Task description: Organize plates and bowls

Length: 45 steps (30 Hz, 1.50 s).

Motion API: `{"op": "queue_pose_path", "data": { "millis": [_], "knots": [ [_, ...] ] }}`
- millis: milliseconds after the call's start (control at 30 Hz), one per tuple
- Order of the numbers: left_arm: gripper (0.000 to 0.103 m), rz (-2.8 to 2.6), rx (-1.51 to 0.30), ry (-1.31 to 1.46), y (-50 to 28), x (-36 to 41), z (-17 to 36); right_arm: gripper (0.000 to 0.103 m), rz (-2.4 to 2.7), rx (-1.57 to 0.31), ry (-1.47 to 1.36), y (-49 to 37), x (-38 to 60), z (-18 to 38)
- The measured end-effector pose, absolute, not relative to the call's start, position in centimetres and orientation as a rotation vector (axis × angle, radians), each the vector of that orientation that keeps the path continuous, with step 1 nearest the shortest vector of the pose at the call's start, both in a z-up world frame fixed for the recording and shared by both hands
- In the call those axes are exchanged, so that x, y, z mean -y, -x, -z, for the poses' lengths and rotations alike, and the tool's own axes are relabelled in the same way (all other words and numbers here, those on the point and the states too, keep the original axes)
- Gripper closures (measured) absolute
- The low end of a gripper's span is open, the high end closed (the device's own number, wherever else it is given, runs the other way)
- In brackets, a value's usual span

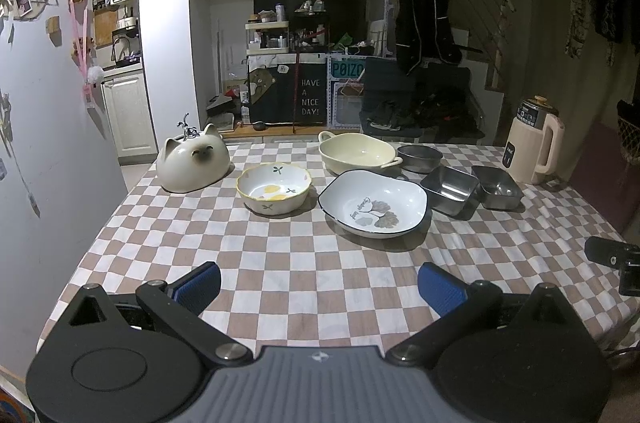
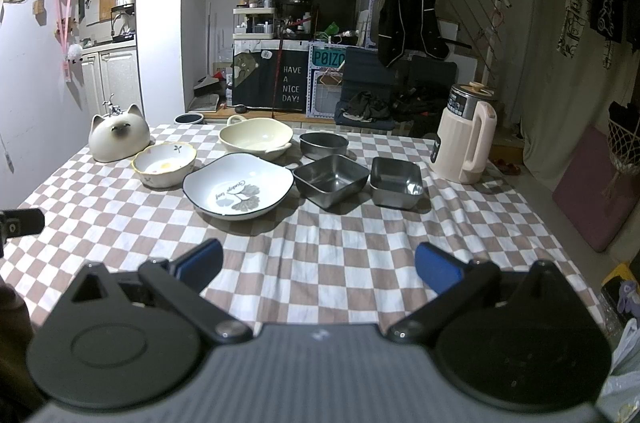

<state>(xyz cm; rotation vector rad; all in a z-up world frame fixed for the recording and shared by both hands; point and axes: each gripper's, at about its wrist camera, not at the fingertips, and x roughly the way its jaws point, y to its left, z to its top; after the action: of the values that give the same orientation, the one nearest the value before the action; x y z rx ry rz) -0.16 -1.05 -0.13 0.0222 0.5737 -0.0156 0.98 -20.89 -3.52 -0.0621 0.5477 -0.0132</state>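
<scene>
Six dishes sit on the checked-cloth surface [image 1: 304, 263] around the white leaf-printed plate [image 1: 374, 203]: behind it a cream handled ceramic bowl [image 1: 357, 152] and round steel bowl [image 1: 420, 157], left a yellow-rimmed floral bowl [image 1: 274, 188], right two square steel trays [image 1: 450, 189] [image 1: 497, 187]. Both the left hand-held gripper [image 1: 319, 283] and right hand-held gripper [image 2: 319, 265] gape wide, empty. Only the right view shows a dark-rimmed pot [image 2: 189, 118] beyond the surface.

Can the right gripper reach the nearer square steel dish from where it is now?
Probably yes. The right gripper is open over bare tablecloth, and nothing stands between it and the square steel dish; the leaf plate lies beside that path.
</scene>
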Motion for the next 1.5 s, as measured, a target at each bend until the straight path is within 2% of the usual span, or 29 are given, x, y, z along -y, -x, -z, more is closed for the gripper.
{"op": "queue_pose_path", "data": {
  "millis": [533, 833, 1267, 1500],
  "knots": [
    [0.000, 0.010, -0.576, -0.019, 0.1, 1.2, 0.2, 0.000, 0.012, -0.547, 0.062, -1.0, 20.7, 3.6],
    [0.000, -0.032, -0.567, 0.011, -0.7, 1.2, -1.5, 0.000, -0.070, -0.564, 0.072, -2.6, 20.3, 3.2],
    [0.000, -0.040, -0.559, 0.008, -7.8, 1.1, -2.6, 0.000, -0.176, -0.548, 0.109, -11.3, 19.5, 0.9],
    [0.000, -0.052, -0.647, 0.039, -13.7, 1.6, -1.0, 0.000, -0.233, -0.520, 0.152, -18.9, 18.9, 0.9]
  ]
}}
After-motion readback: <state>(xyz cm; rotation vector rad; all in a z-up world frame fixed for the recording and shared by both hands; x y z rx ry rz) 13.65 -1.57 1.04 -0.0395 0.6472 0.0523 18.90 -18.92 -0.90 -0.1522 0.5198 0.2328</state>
